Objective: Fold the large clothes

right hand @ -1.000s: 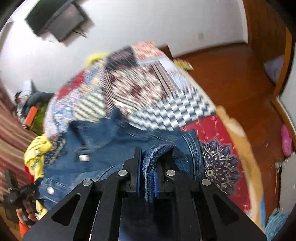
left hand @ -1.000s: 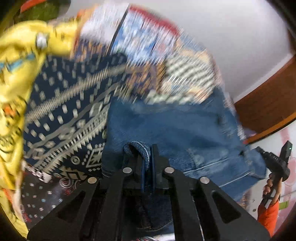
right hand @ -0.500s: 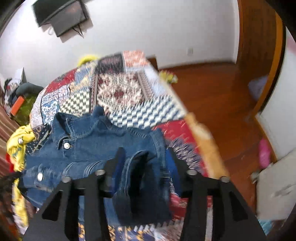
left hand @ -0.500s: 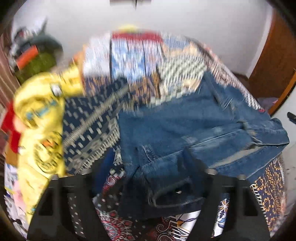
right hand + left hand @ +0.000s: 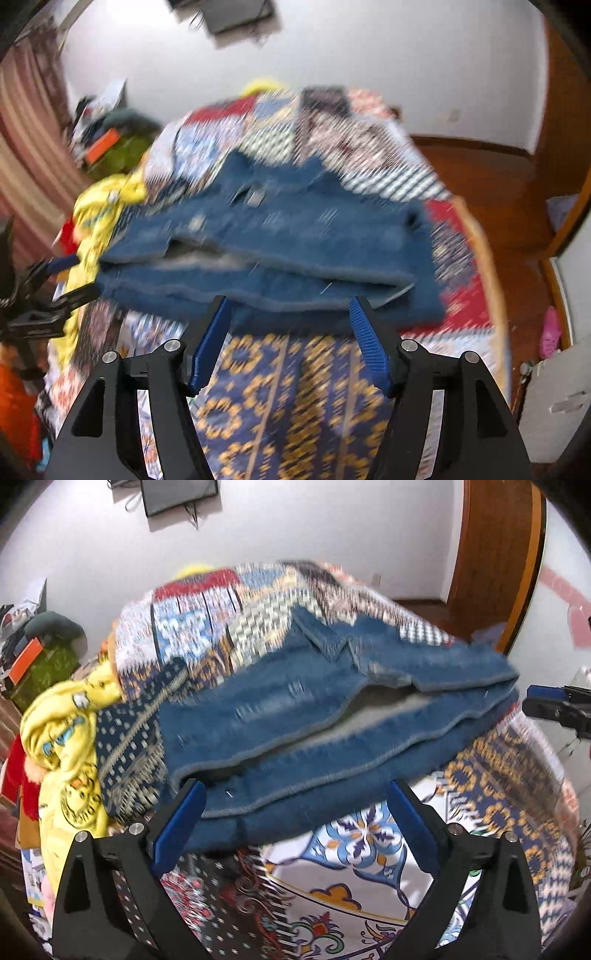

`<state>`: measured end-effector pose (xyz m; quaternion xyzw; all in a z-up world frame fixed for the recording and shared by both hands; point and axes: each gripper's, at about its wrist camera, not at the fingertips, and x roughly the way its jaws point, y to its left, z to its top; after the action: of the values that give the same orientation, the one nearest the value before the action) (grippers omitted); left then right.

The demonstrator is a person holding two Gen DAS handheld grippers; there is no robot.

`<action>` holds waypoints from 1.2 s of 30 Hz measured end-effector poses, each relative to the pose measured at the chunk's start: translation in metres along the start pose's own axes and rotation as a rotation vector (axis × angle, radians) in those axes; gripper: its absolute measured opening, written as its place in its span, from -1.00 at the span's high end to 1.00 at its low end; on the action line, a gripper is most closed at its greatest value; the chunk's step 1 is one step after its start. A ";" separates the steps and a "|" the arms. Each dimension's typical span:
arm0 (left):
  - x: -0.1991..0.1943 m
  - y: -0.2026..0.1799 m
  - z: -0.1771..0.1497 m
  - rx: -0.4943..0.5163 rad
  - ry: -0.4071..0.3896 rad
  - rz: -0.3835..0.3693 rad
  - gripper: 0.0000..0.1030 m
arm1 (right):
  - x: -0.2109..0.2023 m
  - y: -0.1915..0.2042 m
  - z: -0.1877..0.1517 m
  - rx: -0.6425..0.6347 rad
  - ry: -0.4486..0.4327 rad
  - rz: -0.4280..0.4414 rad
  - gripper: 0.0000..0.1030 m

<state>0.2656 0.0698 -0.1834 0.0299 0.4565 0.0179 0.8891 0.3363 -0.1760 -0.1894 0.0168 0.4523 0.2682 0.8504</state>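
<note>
On patchwork-print bedspread (image 5: 369, 849): folded blue denim jacket (image 5: 332, 716) lies released. Left gripper (image 5: 295, 797), right gripper (image 5: 291, 314): jaws opening, nothing clamped; a second ago both pinched denim folds.

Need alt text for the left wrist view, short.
A folded denim jacket lies on a patchwork bedspread, just beyond the left tool, whose jaws are opening with nothing gripped. A yellow garment is heaped at left.

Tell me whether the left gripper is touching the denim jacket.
Apart. In the left wrist view the left gripper has opening jaws with nothing pinched between them; the denim jacket lies on the bed beyond its pads.
</note>
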 end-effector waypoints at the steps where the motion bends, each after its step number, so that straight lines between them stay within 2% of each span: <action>1: 0.009 -0.002 -0.003 -0.006 0.025 -0.001 -0.92 | 0.005 0.005 -0.004 -0.008 0.017 0.010 -0.22; 6: 0.043 0.002 -0.008 -0.059 0.085 0.012 -0.92 | 0.038 0.023 -0.009 -0.042 0.062 0.017 -0.22; 10: 0.063 0.009 -0.002 -0.039 0.076 0.016 -1.00 | 0.065 0.026 0.002 -0.046 0.111 0.013 -0.23; 12: 0.073 0.014 0.006 -0.026 0.093 -0.005 -1.00 | 0.085 0.026 0.010 -0.099 0.172 -0.006 -0.28; 14: 0.081 0.023 0.017 -0.025 0.104 -0.022 -1.00 | 0.092 0.024 0.019 -0.112 0.189 0.017 -0.38; 17: 0.096 0.039 0.040 -0.022 0.107 0.028 -1.00 | 0.098 0.021 0.042 -0.117 0.202 0.041 -0.41; 20: 0.117 0.060 0.069 -0.036 0.109 0.067 -0.98 | 0.099 0.017 0.070 -0.132 0.136 0.010 -0.35; 21: 0.120 0.065 0.075 -0.050 0.111 0.067 -0.88 | 0.104 0.013 0.083 -0.127 0.109 -0.026 -0.35; 24: 0.119 0.083 0.096 -0.144 0.091 0.071 -0.81 | 0.115 0.000 0.103 -0.063 0.063 -0.078 -0.31; 26: 0.104 0.089 0.100 -0.183 0.023 0.096 -0.81 | 0.110 -0.006 0.109 -0.001 -0.011 -0.148 -0.33; 27: 0.096 0.091 0.102 -0.191 -0.010 0.118 -0.82 | 0.101 -0.005 0.108 0.014 -0.075 -0.184 -0.36; 29: 0.077 0.099 0.104 -0.198 -0.072 0.147 -0.84 | 0.080 -0.005 0.105 0.033 -0.187 -0.172 -0.37; 30: 0.070 0.103 0.105 -0.203 -0.084 0.152 -0.85 | 0.074 -0.005 0.105 0.045 -0.207 -0.151 -0.48; 31: 0.066 0.106 0.106 -0.207 -0.085 0.156 -0.86 | 0.069 -0.005 0.104 0.056 -0.207 -0.128 -0.57; 36: 0.049 0.107 0.090 -0.211 -0.072 0.088 -0.87 | 0.065 0.007 0.095 -0.005 -0.160 -0.111 -0.58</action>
<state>0.3674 0.1762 -0.1634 -0.0431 0.4179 0.1036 0.9015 0.4364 -0.1192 -0.1812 0.0108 0.3824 0.2198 0.8974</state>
